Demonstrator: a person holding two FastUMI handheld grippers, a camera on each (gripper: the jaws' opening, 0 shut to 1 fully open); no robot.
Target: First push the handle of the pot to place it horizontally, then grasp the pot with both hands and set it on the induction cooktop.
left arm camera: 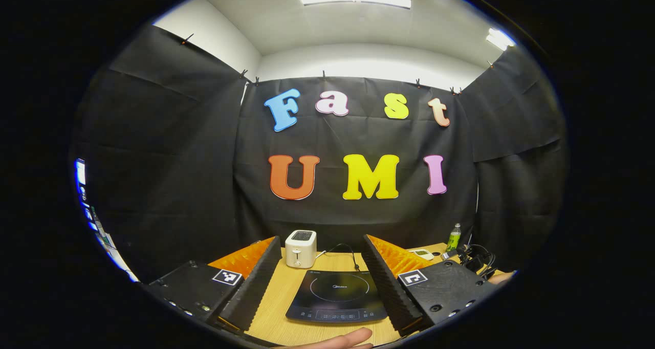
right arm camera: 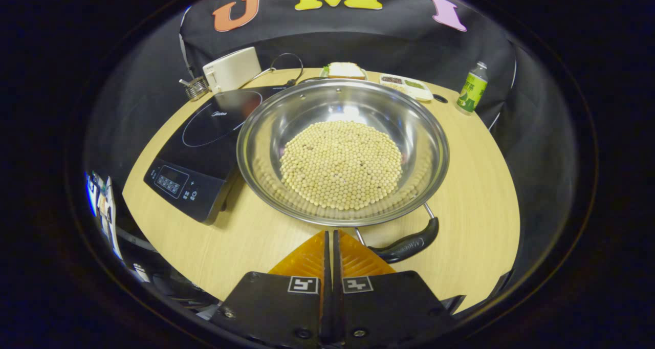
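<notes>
1. Right gripper view: the right gripper [right arm camera: 329,236] has its fingers pressed together with no gap, holding nothing, tips low over the wooden table [right arm camera: 476,185].
2. Just beyond and to the right of those tips lies the pot handle [right arm camera: 407,245], a dark grip on wire arms, running slantwise from near the tips up to the rim of the steel pot [right arm camera: 409,124].
3. The pot, with a bed of pale soybeans [right arm camera: 341,165] in it, sits straight ahead of the fingers, its left rim beside the induction cooktop [right arm camera: 204,149]; I cannot tell whether they touch.
4. Judgement: the handle's long axis still slants, so the sideways push comes first, and this closed gripper is the nearer one.
5. Left gripper view: the left gripper [left arm camera: 321,282] stands wide open and empty, aimed at the cooktop [left arm camera: 337,298]; a white toaster [left arm camera: 300,248] stands behind it, and a fingertip [left arm camera: 353,339] shows at the bottom edge.
</notes>
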